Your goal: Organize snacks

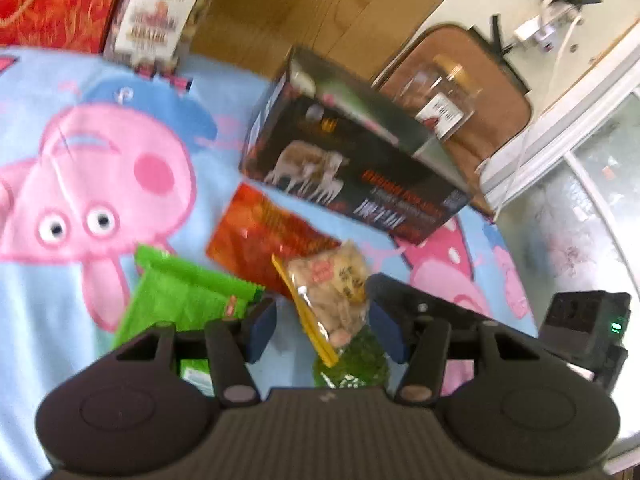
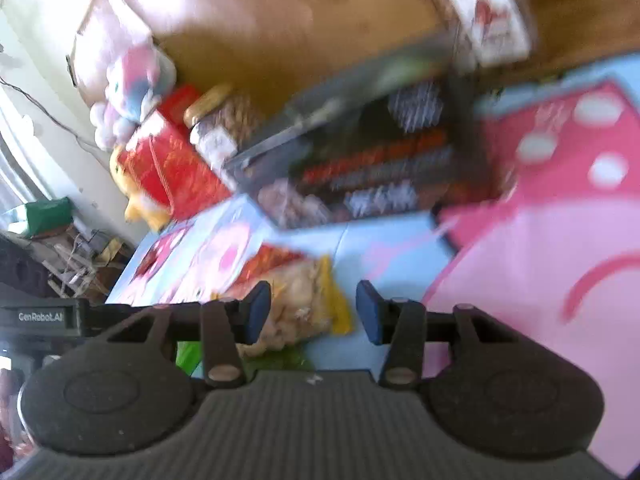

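Note:
A clear bag of pale snacks with a yellow edge (image 1: 332,292) lies on the blue cartoon-pig blanket (image 1: 48,300). Around it are a green packet (image 1: 180,304), an orange-red packet (image 1: 260,240) and a dark green packet (image 1: 352,364) under it. My left gripper (image 1: 324,330) hovers open just over the pale bag, its blue pads on either side without pressing it. In the blurred right wrist view the same pale bag (image 2: 304,300) shows between the pads of my open right gripper (image 2: 313,312), nearer the left pad. The two grippers are side by side.
A black box with cows printed on it (image 1: 352,160) stands behind the packets. A clear jar (image 1: 444,96) rests on a brown cushion. A bag of nuts (image 1: 160,12) and a red bag (image 1: 52,0) sit at the blanket's far edge on the wooden floor. Plush toys (image 2: 132,80) lie beyond.

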The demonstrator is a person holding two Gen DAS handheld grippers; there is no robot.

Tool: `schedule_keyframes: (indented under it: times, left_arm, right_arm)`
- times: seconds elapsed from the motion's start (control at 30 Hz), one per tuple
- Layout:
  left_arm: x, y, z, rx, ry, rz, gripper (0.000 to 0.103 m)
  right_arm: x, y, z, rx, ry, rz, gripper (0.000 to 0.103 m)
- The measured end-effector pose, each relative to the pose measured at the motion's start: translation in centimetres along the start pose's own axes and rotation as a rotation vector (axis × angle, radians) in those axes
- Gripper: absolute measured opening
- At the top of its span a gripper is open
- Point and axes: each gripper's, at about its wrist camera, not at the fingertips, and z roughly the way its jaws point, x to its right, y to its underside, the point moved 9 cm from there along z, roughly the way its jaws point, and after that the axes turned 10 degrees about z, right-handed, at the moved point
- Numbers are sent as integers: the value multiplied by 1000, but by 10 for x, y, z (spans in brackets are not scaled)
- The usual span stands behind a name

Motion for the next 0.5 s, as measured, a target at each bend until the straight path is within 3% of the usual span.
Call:
schedule_keyframes:
  times: [0.1, 0.33, 0.5]
  left_arm:
    - [-1, 2, 5, -6, -20, 20, 38]
    - [-13, -3, 1, 2, 40, -46, 32]
    - [-14, -6, -2, 6, 67, -53, 33]
  right_arm:
    - [-10, 9, -4, -7, -18, 12, 47]
    - [-15, 13, -1, -12, -12, -69, 49]
    - [-29, 27, 3, 0, 35, -318, 54]
